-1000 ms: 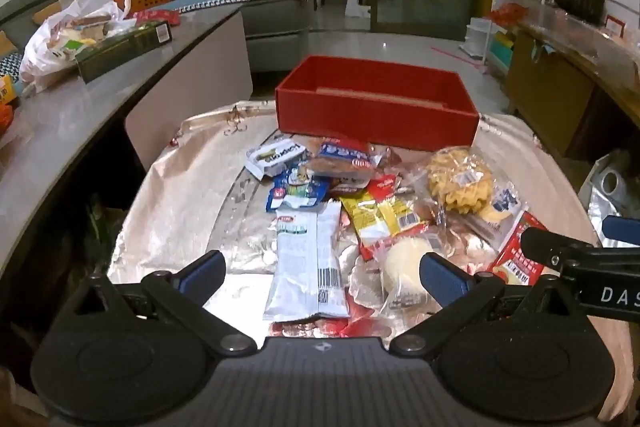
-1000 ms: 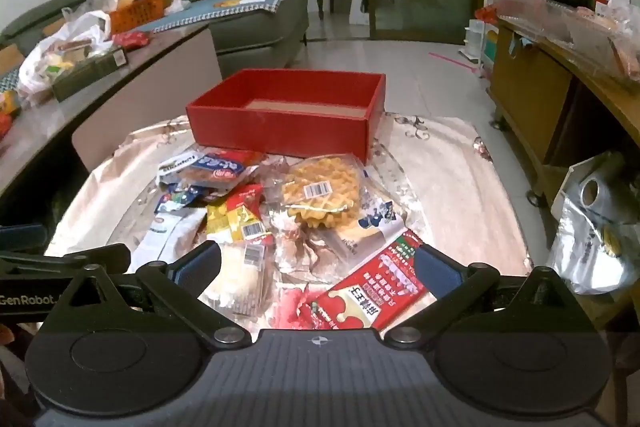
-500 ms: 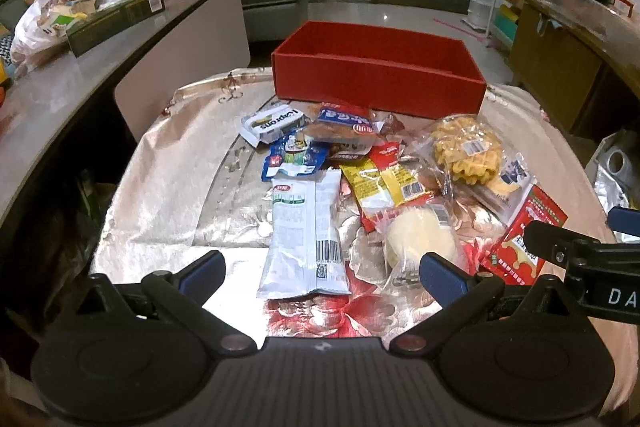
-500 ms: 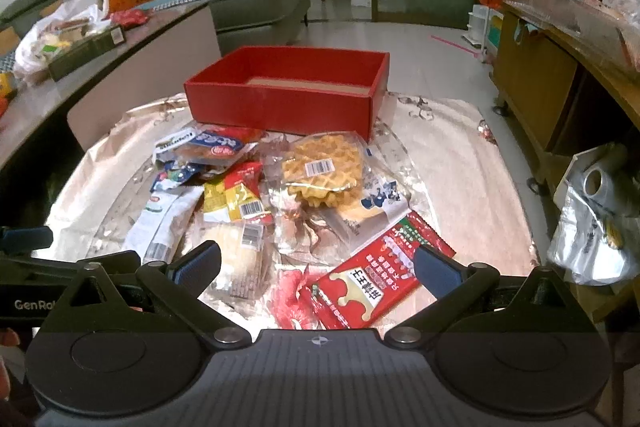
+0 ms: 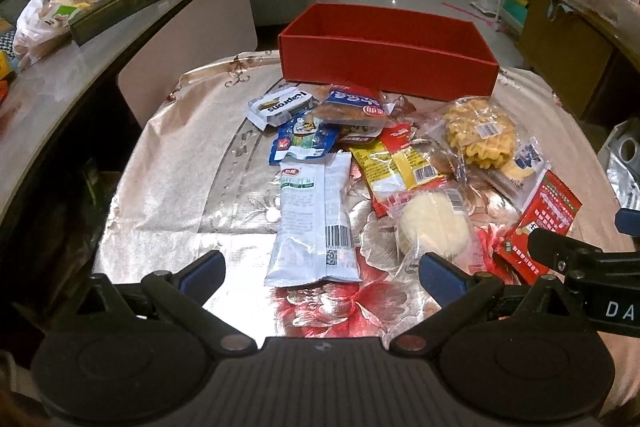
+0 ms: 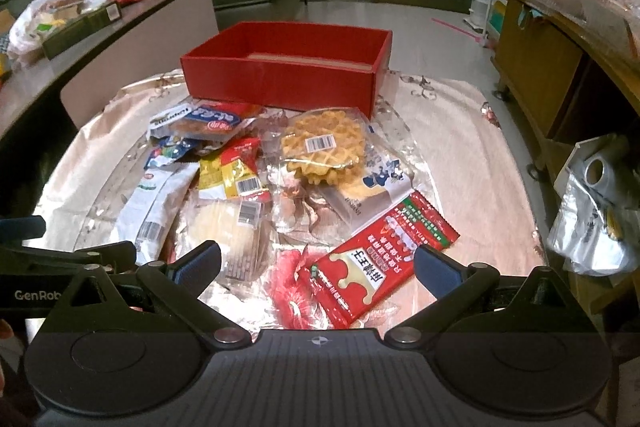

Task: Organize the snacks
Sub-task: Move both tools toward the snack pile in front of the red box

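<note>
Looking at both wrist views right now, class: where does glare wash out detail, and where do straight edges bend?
Left wrist view: glare whitens the shiny tablecloth beside the white wrapper; the counter edge curves. Right wrist view: glare below the red packet; the cabinet bows.

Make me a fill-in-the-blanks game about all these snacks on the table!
1. The box behind the snacks is coloured ____.
2. Inside, the box holds ____ snacks.
3. The waffle wrapper carries a white ____ sticker.
4. Both the left gripper and the right gripper are ____, holding nothing.

Missing words: red; no; barcode; open
</note>
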The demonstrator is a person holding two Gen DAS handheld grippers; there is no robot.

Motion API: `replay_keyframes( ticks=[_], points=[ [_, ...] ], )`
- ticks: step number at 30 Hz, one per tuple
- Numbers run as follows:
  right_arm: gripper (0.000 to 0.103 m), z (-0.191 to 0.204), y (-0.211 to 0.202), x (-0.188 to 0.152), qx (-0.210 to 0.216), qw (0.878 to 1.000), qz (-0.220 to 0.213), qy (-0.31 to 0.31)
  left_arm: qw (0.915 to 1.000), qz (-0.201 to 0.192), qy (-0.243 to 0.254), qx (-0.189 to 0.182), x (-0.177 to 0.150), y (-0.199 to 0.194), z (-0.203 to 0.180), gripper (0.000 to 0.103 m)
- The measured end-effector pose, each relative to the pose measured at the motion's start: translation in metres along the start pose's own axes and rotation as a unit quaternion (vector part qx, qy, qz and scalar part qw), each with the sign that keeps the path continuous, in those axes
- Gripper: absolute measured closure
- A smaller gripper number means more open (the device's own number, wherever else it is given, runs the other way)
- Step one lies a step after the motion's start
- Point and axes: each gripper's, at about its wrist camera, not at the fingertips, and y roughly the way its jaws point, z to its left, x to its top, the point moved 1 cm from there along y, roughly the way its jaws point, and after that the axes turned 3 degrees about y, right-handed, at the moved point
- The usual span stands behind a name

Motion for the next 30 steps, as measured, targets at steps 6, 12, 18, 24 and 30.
replay_keyframes(
  ticks=[6,12,18,24,30],
  points=[
    [0.0,0.0,0.002,-0.001,-0.001,1.0,0.01,-0.002,1.0,0.006,0.006,0.003,-0.001,0.001,-0.002,0.005],
    [0.0,0.0,0.007,-0.003,-0.01,1.0,0.023,-0.007,0.9999,0.009,0.012,0.007,-0.002,0.002,-0.002,0.006],
    [0.0,0.0,0.009,-0.005,-0.013,0.999,0.029,-0.011,0.9999,0.01,0.011,0.007,-0.002,0.002,-0.002,0.006],
    [0.0,0.0,0.011,-0.007,-0.017,0.999,0.034,-0.015,0.9999,0.009,0.013,0.006,-0.004,0.002,-0.001,0.006],
    [0.0,0.001,0.01,-0.006,-0.017,0.999,0.031,-0.016,0.9998,0.009,0.016,0.009,-0.005,0.003,-0.002,0.006]
  ],
)
